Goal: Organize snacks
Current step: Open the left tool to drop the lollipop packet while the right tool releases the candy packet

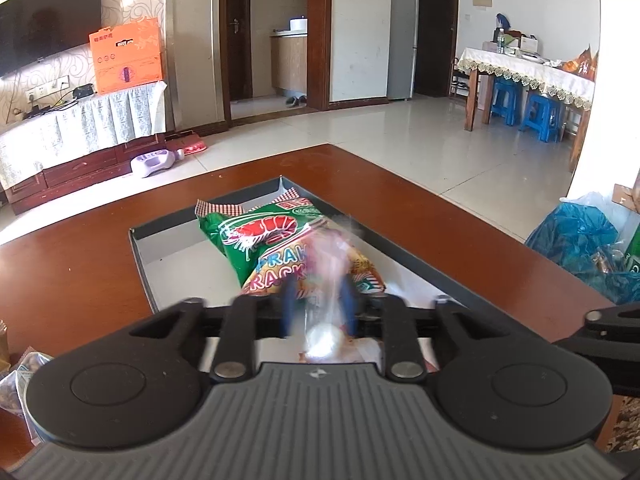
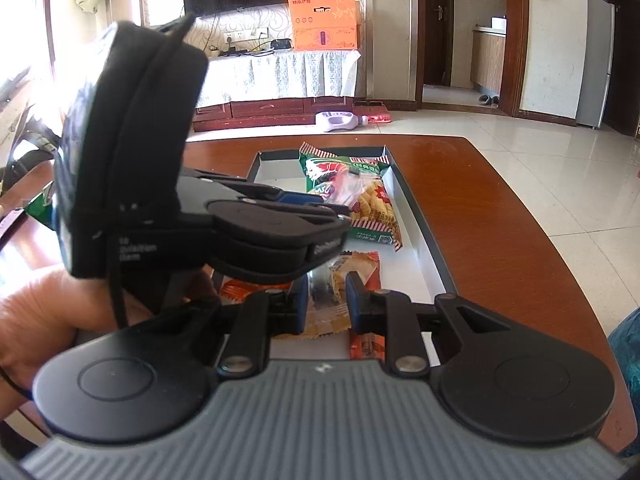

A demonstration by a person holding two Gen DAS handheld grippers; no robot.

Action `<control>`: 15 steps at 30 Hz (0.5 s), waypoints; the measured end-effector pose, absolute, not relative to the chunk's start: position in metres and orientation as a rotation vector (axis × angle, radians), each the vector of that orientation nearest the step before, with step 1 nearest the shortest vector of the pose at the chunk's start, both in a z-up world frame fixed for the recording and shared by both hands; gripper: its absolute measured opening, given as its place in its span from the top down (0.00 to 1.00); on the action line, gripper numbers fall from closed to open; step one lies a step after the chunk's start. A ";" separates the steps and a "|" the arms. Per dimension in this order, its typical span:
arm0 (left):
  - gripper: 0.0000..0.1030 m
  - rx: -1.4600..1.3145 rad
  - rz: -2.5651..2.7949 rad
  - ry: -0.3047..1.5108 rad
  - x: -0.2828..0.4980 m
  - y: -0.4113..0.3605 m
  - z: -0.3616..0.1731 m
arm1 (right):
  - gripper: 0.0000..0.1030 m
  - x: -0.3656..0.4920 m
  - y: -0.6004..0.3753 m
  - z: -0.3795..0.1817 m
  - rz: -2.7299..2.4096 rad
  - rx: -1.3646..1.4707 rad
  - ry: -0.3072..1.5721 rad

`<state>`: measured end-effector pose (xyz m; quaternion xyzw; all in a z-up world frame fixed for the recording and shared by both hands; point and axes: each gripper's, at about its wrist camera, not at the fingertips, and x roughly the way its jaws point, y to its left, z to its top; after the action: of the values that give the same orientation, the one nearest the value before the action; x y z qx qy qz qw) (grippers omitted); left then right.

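A shallow dark-rimmed tray (image 1: 138, 256) (image 2: 416, 216) lies on the brown table. A green prawn cracker bag (image 1: 260, 240) (image 2: 352, 184) lies in it. My left gripper (image 1: 318, 304) hovers over the bag, holding a small clear, blurred packet (image 1: 332, 264) between its blue fingers; it also shows in the right wrist view (image 2: 320, 204). My right gripper (image 2: 326, 304) is at the tray's near end, its fingers narrowly apart around a small orange-wrapped snack (image 2: 344, 276). Whether it grips the snack is unclear. Orange packets (image 2: 366, 344) lie below.
Brown table (image 1: 80, 264) with bare wood around the tray. A blue plastic bag (image 1: 580, 240) sits off the table's right edge. Snack packs (image 1: 24, 376) lie at the near left. A hand (image 2: 48, 320) holds the left gripper.
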<state>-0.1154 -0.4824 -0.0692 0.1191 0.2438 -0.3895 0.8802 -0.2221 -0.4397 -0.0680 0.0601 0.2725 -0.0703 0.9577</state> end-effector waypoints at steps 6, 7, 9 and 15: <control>0.36 0.247 -0.817 0.457 -0.127 -0.474 -0.058 | 0.77 -0.221 -0.440 -0.070 -0.139 0.130 0.554; 0.36 0.247 -0.816 0.454 -0.128 -0.471 -0.056 | 0.77 -0.220 -0.440 -0.070 -0.140 0.131 0.554; 0.36 0.245 -0.800 0.449 -0.131 -0.463 -0.052 | 0.77 -0.219 -0.440 -0.070 -0.141 0.135 0.550; 0.36 0.232 -0.724 0.440 -0.137 -0.426 -0.042 | 0.77 -0.217 -0.440 -0.069 -0.142 0.159 0.521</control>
<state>-0.1375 -0.4259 -0.0418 0.1121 0.2128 -0.3507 0.9051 -0.2172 -0.4399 -0.0694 0.0782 0.2569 -0.0700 0.9607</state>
